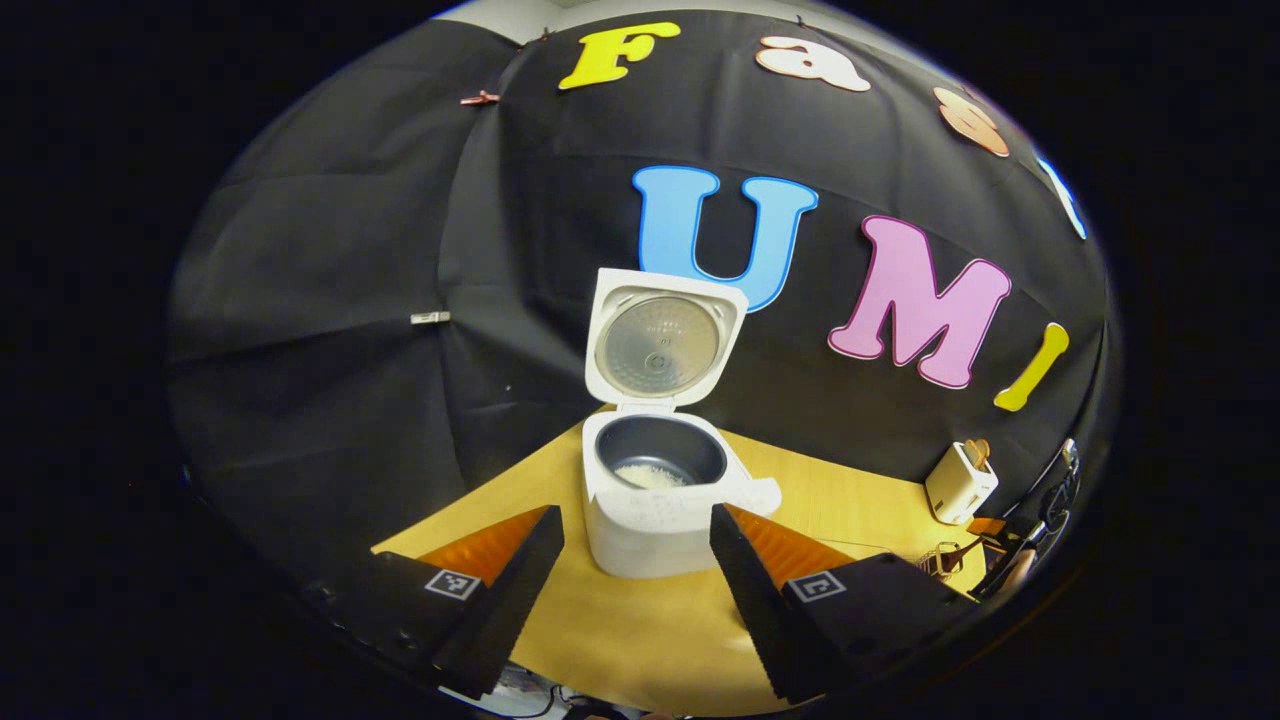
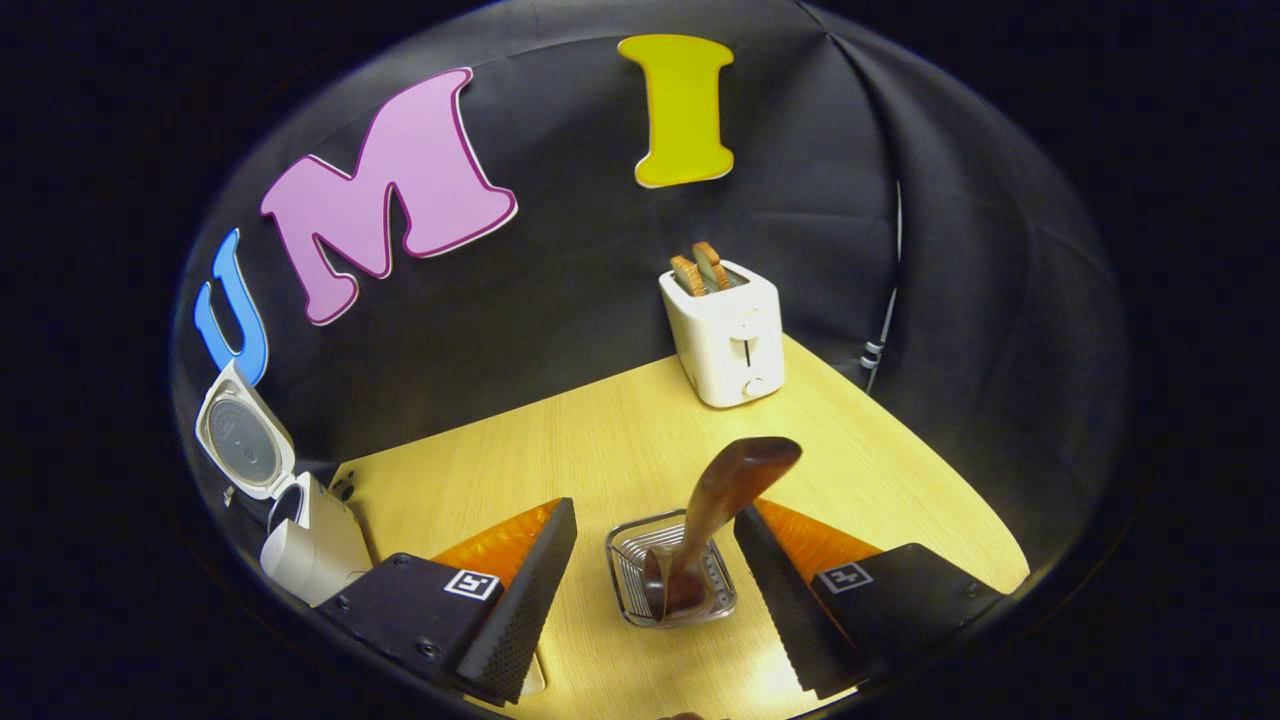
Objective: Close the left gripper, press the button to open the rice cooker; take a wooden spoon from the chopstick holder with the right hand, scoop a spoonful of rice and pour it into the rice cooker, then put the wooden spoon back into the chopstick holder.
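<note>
**Rice cooker open, spoon sitting in the wire holder**

So the rice cooker is a white, rounded-box plastic thing on the pale wood-grain table, with its lid flipped up nearly upright at the far side. The underside of the lid has a round, shiny metal plate. Inside is one dark, smooth pot with a small white heap of rice at the bottom. It sits straight ahead of the left gripper, just past the tips and between them, not touching; that gripper's two ridged fingers are spread wide with nothing in them.

One wooden spoon, dark brown and glossy with a broad rounded end pointing up and right, stands tilted in the chopstick holder, which is a small wire basket with rounded corners. The right gripper has its fingers apart too, one on either side of the holder and spoon, and I can't tell if the right finger brushes the spoon.

Farther off at the back right there's one white boxy toaster with two browned slices of toast sticking out the top. From the right gripper view the cooker is way off at the left edge.
</note>
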Tool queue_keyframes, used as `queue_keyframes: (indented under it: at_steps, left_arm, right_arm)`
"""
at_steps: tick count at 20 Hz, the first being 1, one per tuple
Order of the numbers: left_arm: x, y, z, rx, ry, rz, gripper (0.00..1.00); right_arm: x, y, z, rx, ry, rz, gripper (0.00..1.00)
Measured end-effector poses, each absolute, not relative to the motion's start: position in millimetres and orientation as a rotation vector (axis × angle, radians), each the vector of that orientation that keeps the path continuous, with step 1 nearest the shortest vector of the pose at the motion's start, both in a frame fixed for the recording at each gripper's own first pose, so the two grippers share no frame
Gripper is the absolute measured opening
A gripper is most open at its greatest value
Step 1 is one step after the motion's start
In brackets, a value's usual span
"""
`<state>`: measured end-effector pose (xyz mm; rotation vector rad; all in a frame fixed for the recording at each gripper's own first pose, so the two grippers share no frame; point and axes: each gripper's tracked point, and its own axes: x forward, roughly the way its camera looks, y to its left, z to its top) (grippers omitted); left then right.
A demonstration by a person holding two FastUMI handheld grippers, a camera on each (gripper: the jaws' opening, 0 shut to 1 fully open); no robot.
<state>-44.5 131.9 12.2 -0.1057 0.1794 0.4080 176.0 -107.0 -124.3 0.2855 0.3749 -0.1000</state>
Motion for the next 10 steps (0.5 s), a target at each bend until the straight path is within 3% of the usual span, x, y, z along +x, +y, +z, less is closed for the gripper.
queue_keyframes:
  at_steps: [10]
  left_arm:
    - [67.6, 200.3, 106.1, -0.052, 0.031, 0.285, 0.95]
  right_arm:
    - [122.8, -115.4, -77.2, 0.346, 0.307, -0.19, 0.99]
